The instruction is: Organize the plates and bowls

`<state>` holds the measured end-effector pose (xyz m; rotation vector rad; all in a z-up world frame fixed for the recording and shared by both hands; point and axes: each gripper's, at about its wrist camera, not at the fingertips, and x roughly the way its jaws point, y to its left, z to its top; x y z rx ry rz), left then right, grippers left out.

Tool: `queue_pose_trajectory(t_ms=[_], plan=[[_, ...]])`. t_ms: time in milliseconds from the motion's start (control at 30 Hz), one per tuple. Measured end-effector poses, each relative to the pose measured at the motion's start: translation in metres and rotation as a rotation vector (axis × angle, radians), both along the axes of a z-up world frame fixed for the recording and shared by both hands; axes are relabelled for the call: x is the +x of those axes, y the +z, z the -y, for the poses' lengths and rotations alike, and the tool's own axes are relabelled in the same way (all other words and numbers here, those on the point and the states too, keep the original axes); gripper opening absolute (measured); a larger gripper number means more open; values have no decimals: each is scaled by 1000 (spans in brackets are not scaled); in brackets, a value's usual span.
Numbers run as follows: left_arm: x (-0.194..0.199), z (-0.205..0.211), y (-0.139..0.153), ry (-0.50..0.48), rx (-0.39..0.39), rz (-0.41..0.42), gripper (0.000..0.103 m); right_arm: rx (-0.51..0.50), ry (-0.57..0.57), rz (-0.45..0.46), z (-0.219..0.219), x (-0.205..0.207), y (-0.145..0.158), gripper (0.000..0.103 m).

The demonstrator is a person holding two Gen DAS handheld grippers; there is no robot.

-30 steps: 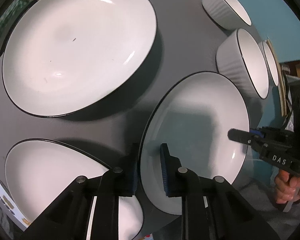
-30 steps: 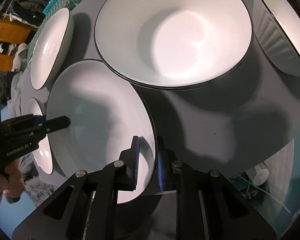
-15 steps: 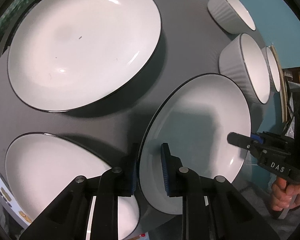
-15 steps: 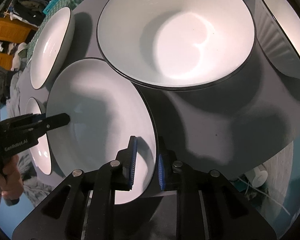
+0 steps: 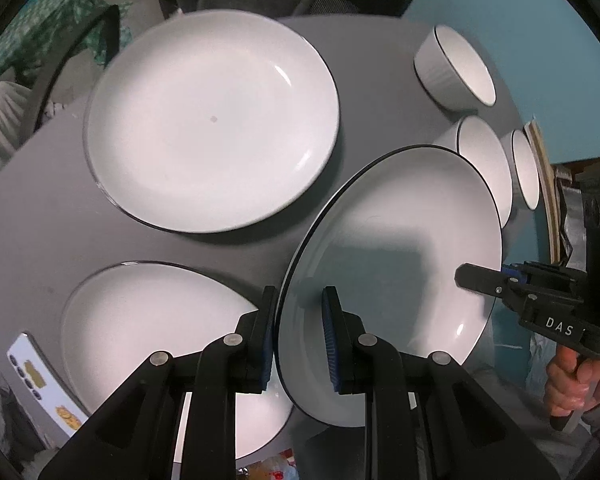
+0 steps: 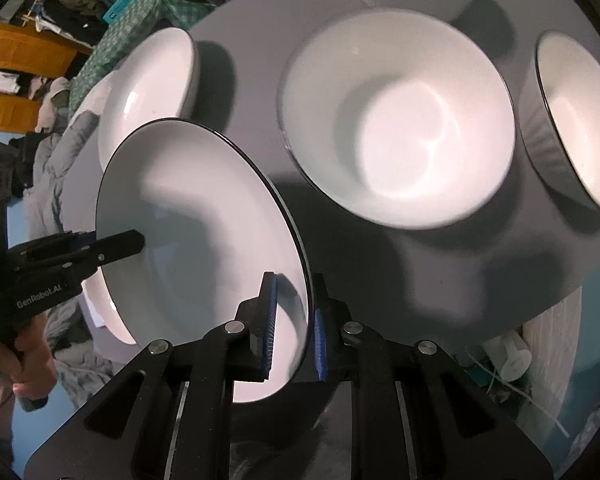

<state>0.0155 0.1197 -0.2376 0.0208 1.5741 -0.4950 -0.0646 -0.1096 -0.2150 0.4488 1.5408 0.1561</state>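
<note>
Above the grey round table (image 5: 36, 208), a white black-rimmed plate (image 5: 396, 248) hangs tilted, pinched at opposite rims by both tools. Left gripper (image 5: 296, 336): narrowed onto the plate's near rim, one blue pad (image 5: 329, 344) against the white face and the other behind it. Right gripper (image 6: 294, 328): likewise clamped on the opposite rim, seen in the left wrist view at 3 o'clock as a black finger reaching over the plate's edge.

Change over the last second: the plate has risen. In the earlier left wrist views it lay low among the other dishes; now it stands clear of the surface, steeply canted, and more of the table shows beneath it. Both views are slightly blurred, which suggests the lift is under way.

Surroundings, left wrist view: a large plate (image 5: 212, 120) at 11 o'clock, flat on the table; a second plate (image 5: 152, 328) at 8 o'clock, partly under the left tool; three ribbed bowls at 1 to 2 o'clock, the farthest (image 5: 456, 68) apart from the other two. Right wrist view: a wide bowl (image 6: 400, 120) at 1 o'clock, well apart from the held plate.

Judgement: the pickup is done and the carry has begun. The likely destination is one of the resting plates, for stacking, though which one cannot be told.
</note>
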Motion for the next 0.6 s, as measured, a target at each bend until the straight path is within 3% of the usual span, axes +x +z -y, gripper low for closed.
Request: queue_pose_trajectory(t_ms=[433, 600], plan=[[38, -55, 24, 146, 3, 44, 21, 16, 101, 42, -35, 61, 7, 15], [57, -54, 15, 210, 13, 52, 22, 20, 130, 59, -51, 95, 6, 15]])
